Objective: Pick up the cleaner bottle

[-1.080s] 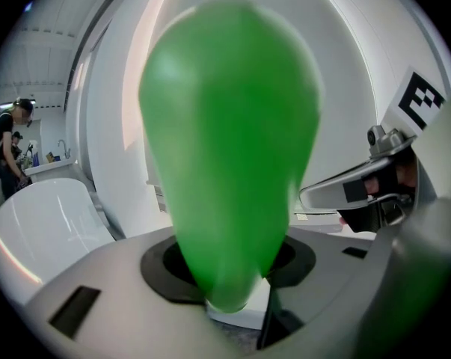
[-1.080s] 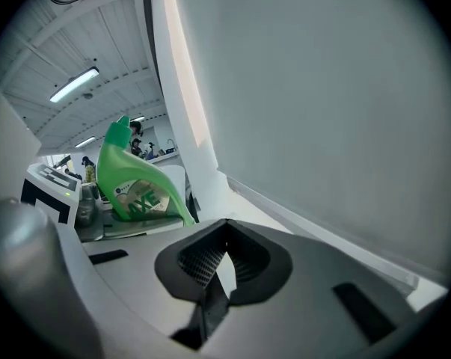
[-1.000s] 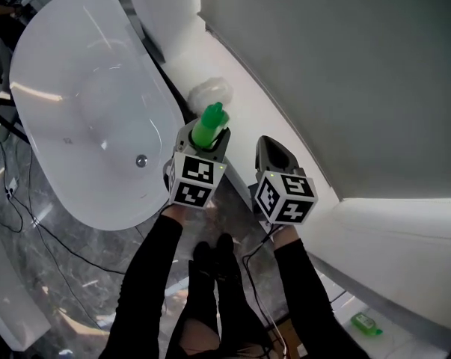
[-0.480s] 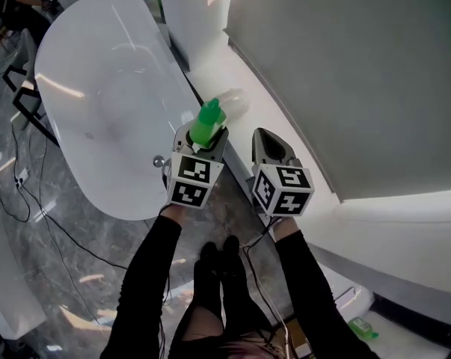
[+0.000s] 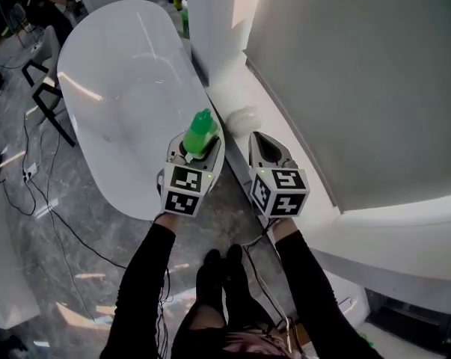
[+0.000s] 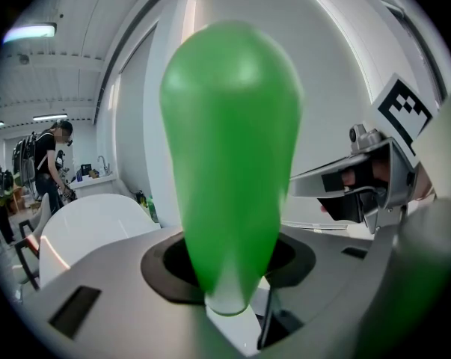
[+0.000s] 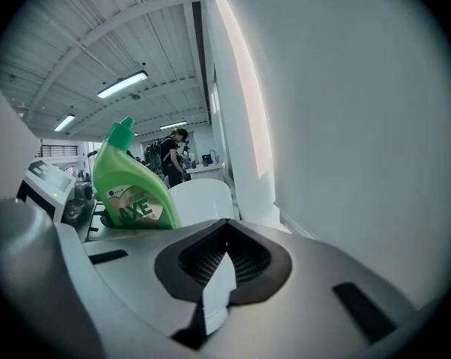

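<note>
The green cleaner bottle (image 5: 200, 131) stands upright between the jaws of my left gripper (image 5: 197, 149), which is shut on it, above the gap between bathtub and ledge. In the left gripper view the bottle (image 6: 229, 155) fills the middle, its narrow white base down at the jaws. My right gripper (image 5: 261, 142) hovers just right of it at the same height, jaws together with nothing between them. From the right gripper view the labelled bottle (image 7: 132, 189) rises at the left, beyond the shut jaws of that gripper (image 7: 224, 264).
A white oval bathtub (image 5: 113, 81) lies at the left. A white ledge (image 5: 232, 88) runs along a tall white wall (image 5: 345, 73) at the right, with a pale rounded object (image 5: 242, 116) on it. A chair (image 5: 49, 99) and cables (image 5: 31, 193) are on the marble floor.
Both grippers have risen together and moved on along the ledge, the bottle staying upright in the left one. The pale object on the ledge is now nearer the right gripper.
</note>
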`<state>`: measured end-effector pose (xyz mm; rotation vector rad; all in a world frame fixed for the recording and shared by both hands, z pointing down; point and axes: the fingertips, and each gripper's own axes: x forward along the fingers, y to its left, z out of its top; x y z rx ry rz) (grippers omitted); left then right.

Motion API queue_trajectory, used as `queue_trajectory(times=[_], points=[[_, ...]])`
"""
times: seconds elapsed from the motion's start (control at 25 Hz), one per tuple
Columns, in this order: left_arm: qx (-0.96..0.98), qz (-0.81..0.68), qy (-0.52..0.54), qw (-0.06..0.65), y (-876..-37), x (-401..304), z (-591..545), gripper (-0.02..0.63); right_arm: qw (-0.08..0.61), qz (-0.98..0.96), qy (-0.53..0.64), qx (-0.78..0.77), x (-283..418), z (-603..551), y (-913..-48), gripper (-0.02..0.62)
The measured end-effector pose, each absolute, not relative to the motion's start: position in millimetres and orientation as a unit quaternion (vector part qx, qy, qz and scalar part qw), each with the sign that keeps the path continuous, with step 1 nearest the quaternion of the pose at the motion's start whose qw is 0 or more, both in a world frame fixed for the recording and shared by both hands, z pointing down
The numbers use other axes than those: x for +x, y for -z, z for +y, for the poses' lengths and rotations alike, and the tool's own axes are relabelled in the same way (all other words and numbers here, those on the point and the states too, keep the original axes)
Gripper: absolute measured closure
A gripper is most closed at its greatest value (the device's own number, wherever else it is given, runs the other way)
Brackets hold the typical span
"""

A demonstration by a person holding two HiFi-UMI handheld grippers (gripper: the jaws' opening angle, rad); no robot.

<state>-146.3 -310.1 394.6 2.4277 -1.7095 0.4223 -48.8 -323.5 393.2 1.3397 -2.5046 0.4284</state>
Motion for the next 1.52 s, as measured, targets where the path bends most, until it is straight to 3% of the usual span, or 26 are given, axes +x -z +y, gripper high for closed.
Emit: queue_trajectory(times=[0.72,1.52], points=[[0.781,-0.609,-0.125,0.051,-345.0,-204.4,-269.8,0.411,0.139,-0.899,-0.106,0.401,-116.9,-301.6,-352.2,0.594],[0.755,-0.643,-0.120,0.056,-342.1,-233.3,-232.7,0.411,0.152,-0.916,-0.091,0.359,-142.1,-274.8,-353.6,0.594]])
